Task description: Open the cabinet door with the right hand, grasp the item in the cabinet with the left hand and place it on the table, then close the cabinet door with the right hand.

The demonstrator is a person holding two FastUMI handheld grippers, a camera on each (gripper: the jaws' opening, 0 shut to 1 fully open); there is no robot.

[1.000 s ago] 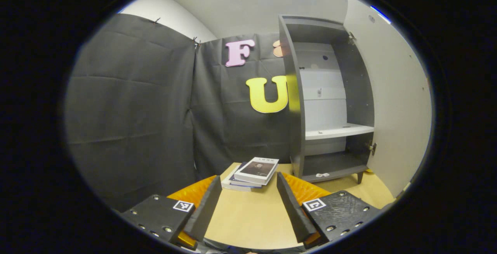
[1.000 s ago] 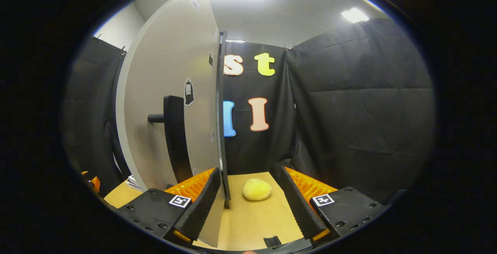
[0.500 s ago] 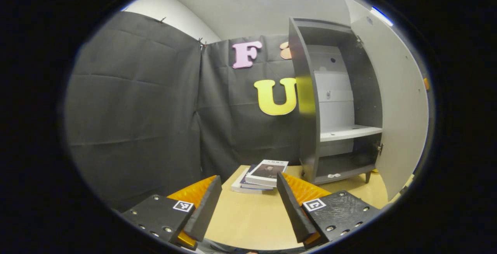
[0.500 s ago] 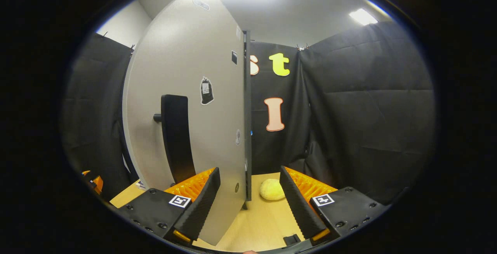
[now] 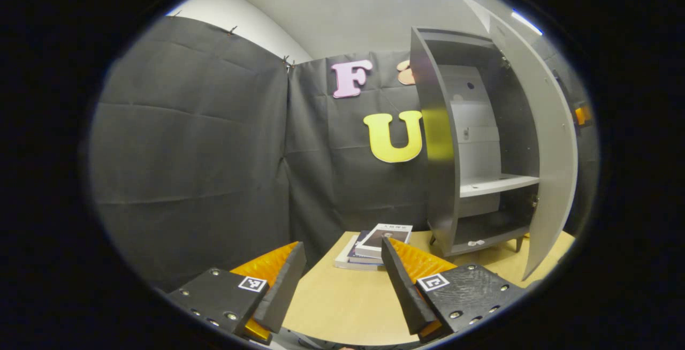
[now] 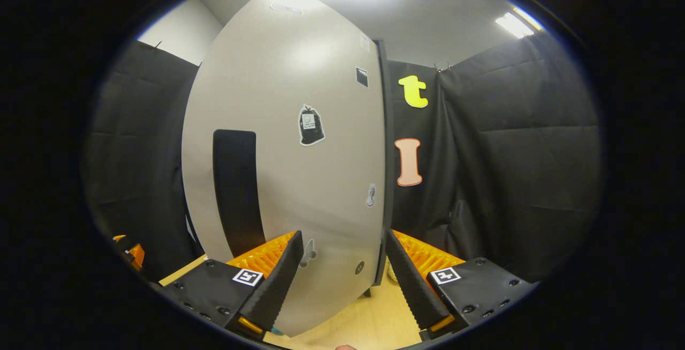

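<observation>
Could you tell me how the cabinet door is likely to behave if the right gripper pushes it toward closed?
The cabinet door is a flat, rigid-looking panel, so it should swing rather than flex. It hangs on hinges, so a light push probably suffices. The tall cabinet stands on small feet, so a hard shove might rock it.

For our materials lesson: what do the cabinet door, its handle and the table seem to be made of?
Cabinet door: probably painted or laminated board; flat, smooth, pale grey with a soft sheen.
Handle: matte black, plastic or metal; cannot tell which.
Table: light wood or wood-look laminate; faint grain shows.
</observation>
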